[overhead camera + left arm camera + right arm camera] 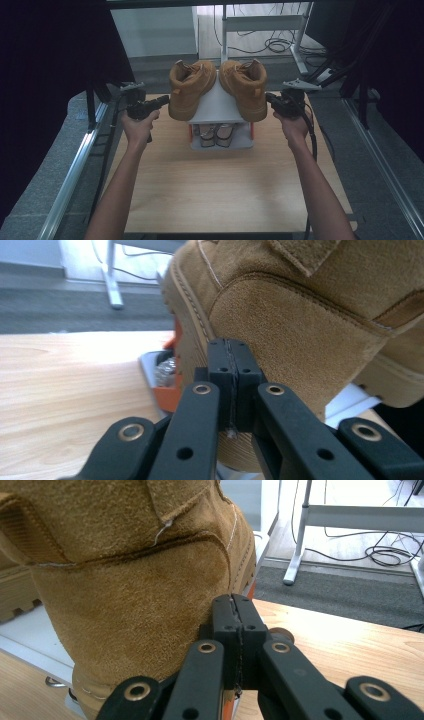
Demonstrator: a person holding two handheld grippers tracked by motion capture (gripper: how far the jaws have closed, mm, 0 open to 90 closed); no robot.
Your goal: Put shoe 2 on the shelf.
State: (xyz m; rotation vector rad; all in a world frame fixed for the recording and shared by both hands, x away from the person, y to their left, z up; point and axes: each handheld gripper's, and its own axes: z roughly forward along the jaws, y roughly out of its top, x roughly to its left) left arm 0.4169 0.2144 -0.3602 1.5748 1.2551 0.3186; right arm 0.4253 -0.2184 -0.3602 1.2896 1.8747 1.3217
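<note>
Two tan suede boots stand on top of a small white shoe rack (218,107) at the far middle of the table, heels toward me. My left gripper (166,99) is shut and empty, its tip right beside the heel side of the left boot (191,90). In the left gripper view the pressed-together jaws (231,357) sit against that boot's (300,325) heel; I cannot tell whether they touch it. My right gripper (268,97) is shut and empty too, beside the right boot (246,87). Its tip (234,612) lies close to that boot's heel (130,595).
The rack has orange posts and a lower shelf holding a pair of light shoes (216,135). The wooden table (215,185) stretches toward me. Metal rails (75,170) run along both sides. A desk frame and cables (270,45) lie on the floor beyond.
</note>
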